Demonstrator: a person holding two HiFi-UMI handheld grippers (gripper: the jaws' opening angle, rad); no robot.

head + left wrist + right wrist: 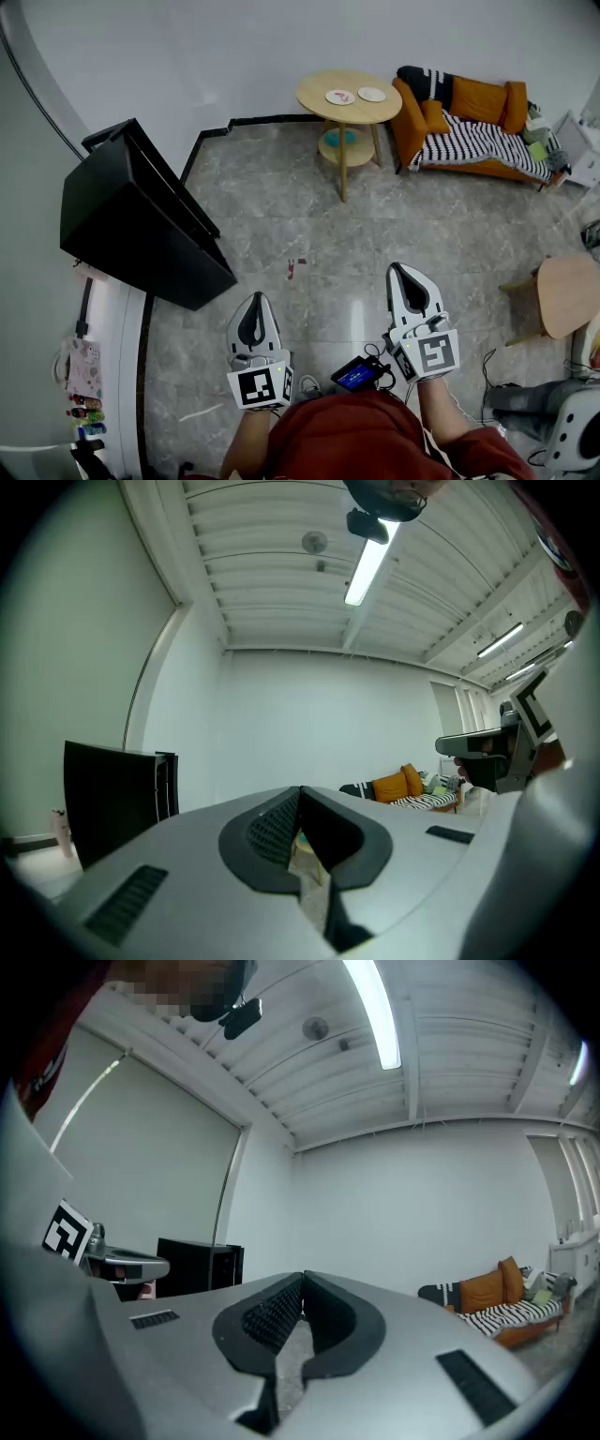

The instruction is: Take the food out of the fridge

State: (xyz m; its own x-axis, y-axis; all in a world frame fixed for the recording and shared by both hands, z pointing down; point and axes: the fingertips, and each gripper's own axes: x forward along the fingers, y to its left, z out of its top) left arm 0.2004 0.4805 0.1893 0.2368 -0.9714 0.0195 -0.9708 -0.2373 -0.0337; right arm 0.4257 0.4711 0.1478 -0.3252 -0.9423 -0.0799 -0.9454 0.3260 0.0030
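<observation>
Start of the task; nothing is done yet. The fridge [141, 220], a black cabinet, stands at the left edge of the floor [309, 225] against the wall, and its door appears shut. No food shows in any view; it is presumably inside, so opening the door, reaching in and carrying the food out all remain.

Left gripper [254, 305] and right gripper [401, 274] are held low and close to the person's body, side by side, both pointing forward over bare floor, well apart from the fridge. In the left gripper view the jaws of the left gripper [300, 791] meet at their tips with nothing between them; the fridge [112, 794] lies off to the left. In the right gripper view the right gripper [303, 1279] is likewise clenched and empty, with the fridge [199, 1265] ahead and to the left.

A round table [349, 97] with two plates and an orange sofa [469, 127] stand at the far edge of the floor.
</observation>
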